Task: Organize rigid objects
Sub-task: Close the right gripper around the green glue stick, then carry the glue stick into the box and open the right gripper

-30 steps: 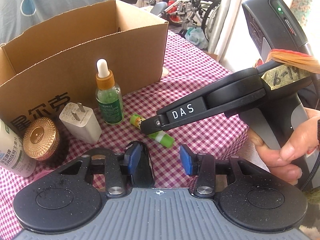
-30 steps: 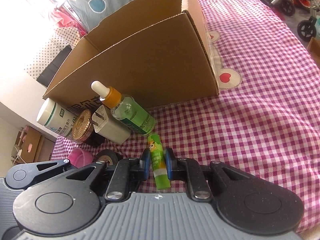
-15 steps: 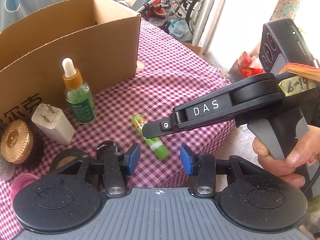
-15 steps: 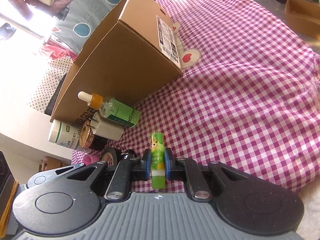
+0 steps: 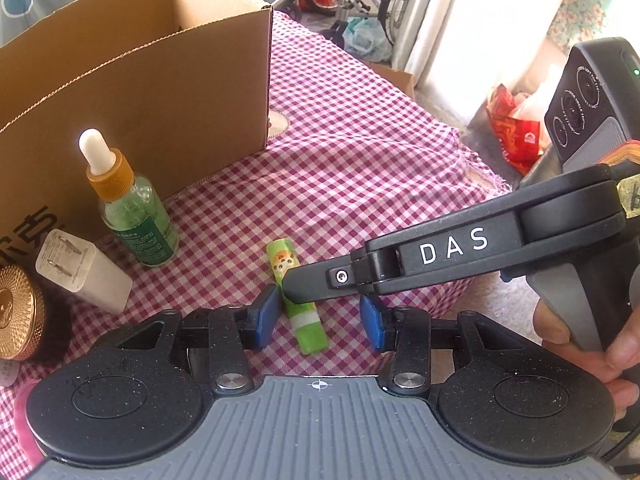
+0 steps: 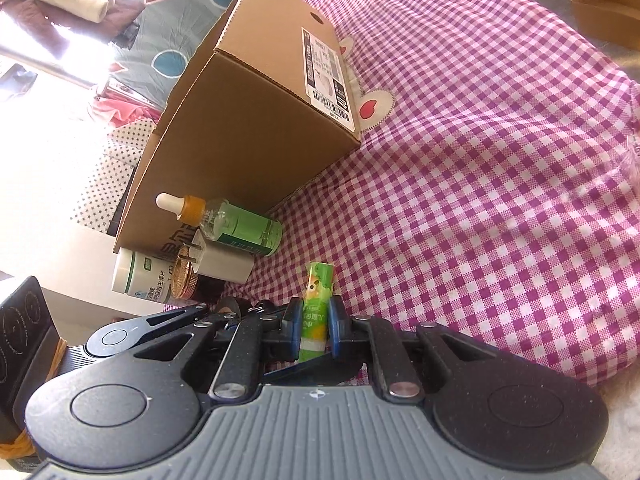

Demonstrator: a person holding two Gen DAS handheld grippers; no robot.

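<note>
Looking thru left wrist cam: left gripper point(image 5: 318, 322) w/ blue pads parted, nothing pinched; slim green plastic tube point(image 5: 298, 300) lies on checked cloth point(image 5: 360, 168) between & just ahead of them, right gripper's black finger across it. Glass dropper bottle point(image 5: 132, 208), white plug point(image 5: 82, 278), ribbed gold lid point(image 5: 16, 320) left-forward by cardboard box point(image 5: 152, 80).

Right wrist cam: right gripper point(image 6: 314, 332) clamped on tube, cylinder upright between pads; box further ahead-left.
</note>
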